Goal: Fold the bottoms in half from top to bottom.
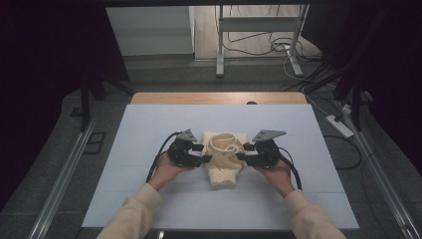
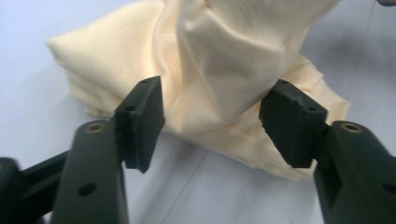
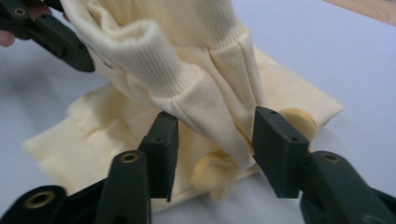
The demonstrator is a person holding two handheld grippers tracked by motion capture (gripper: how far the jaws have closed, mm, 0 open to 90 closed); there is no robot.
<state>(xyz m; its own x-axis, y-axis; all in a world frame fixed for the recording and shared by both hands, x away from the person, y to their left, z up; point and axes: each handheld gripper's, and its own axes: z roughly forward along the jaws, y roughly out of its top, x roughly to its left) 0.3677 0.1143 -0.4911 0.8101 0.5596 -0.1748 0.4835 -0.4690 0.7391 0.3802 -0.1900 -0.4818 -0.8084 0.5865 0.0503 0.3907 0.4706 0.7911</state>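
A cream-yellow knit garment (image 1: pixel 223 159) lies bunched on the pale board (image 1: pixel 149 139), with its ribbed collar (image 1: pixel 222 143) standing up on top. My left gripper (image 1: pixel 203 153) is at the garment's left side and my right gripper (image 1: pixel 243 151) at its right. In the left gripper view the left gripper (image 2: pixel 212 126) is open, with a raised fold of the cloth (image 2: pixel 219 56) just beyond the gap. In the right gripper view the right gripper (image 3: pixel 215 144) stands open around a hanging fold of the cloth (image 3: pixel 187 70). One finger of the left gripper (image 3: pixel 51 32) shows at the top left there.
The board covers a wooden table whose far edge (image 1: pixel 219 98) shows behind it. On the floor beyond stand a metal frame (image 1: pixel 259 45) and loose cables (image 1: pixel 278 47). A power strip (image 1: pixel 340 125) lies on the floor to the right. Rails (image 1: pixel 59 184) run along both sides.
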